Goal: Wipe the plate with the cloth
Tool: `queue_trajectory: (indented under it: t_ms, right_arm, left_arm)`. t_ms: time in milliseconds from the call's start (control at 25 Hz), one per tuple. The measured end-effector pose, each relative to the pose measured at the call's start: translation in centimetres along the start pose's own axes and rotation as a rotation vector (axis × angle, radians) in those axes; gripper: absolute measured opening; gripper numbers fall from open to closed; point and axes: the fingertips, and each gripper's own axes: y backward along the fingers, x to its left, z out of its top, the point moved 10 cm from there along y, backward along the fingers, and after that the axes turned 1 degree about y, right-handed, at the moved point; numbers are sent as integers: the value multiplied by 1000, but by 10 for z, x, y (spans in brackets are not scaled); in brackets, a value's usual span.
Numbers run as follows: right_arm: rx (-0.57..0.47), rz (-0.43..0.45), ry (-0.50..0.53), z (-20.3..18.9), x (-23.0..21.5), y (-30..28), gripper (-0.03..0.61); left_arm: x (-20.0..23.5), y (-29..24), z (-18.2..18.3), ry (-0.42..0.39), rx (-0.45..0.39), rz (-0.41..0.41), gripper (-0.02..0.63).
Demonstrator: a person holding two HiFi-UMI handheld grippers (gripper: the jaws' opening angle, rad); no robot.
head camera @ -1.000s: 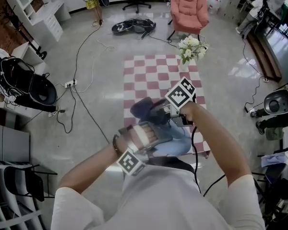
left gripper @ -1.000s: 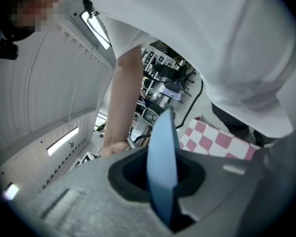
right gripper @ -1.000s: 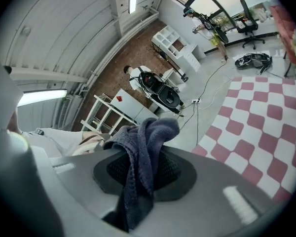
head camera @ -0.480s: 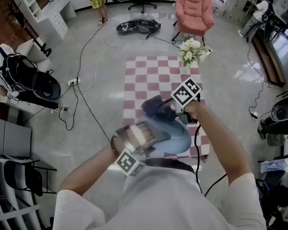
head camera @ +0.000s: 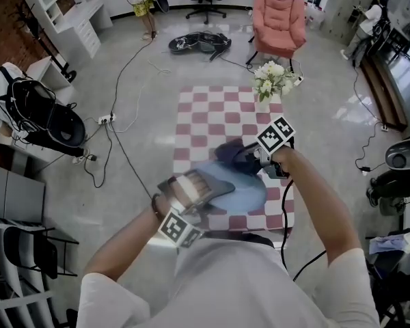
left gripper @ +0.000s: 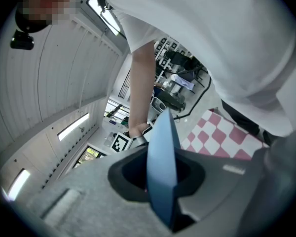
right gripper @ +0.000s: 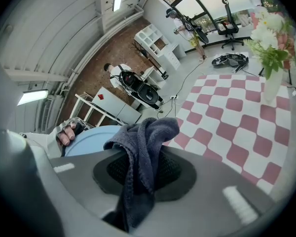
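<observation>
The checkered table [head camera: 219,111] fills the middle of my head view, with a vase of flowers [head camera: 273,80] at its far right corner. Over the table's near end I have the light blue plate [head camera: 242,191] lifted off the top, roughly face up. It blurs in the head view, so I can't vouch for its exact tilt.

My left gripper [head camera: 206,187] has its jaws pinched on the plate's near-left rim. In the left gripper view that rim runs edge-on between them, seated deep. My right gripper [head camera: 251,160] comes in from the far right with its jaws clamped on the dark grey cloth [head camera: 227,152]. The cloth bunches out ahead of the jaws and lies at the plate's far rim. I judge it to be touching, though the blur leaves some doubt.

I read this as the wiping stroke itself. To do it well, I'd lead with the loose wad of cloth, not the jaw tips, and sweep across the face from the far rim toward the near one, stopping short of the left jaws. Pressure should be light, because the plate hangs from one rim only and a hard push could lever it out. I'd work low over the table, well away from the vase.
</observation>
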Motion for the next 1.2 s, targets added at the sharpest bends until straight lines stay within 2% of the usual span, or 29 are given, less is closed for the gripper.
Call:
queue_trajectory:
  t_ms: [480, 840, 1040, 1200]
  right_arm:
    - [-34, -22, -54, -23, -32, 39, 97]
    - [-112, -15, -92, -33, -43, 65, 97]
    - [-112, -21, -104, -42, -50, 68, 97]
    - [-126, -20, -93, -43, -50, 66, 97]
  left_arm:
    - [11, -15, -17, 44, 75, 19, 49]
    - [31, -15, -37, 175, 150, 101, 48]
    - [42, -11, -50, 272, 185, 169, 41]
    - [50, -10, -59, 308, 216, 194, 41]
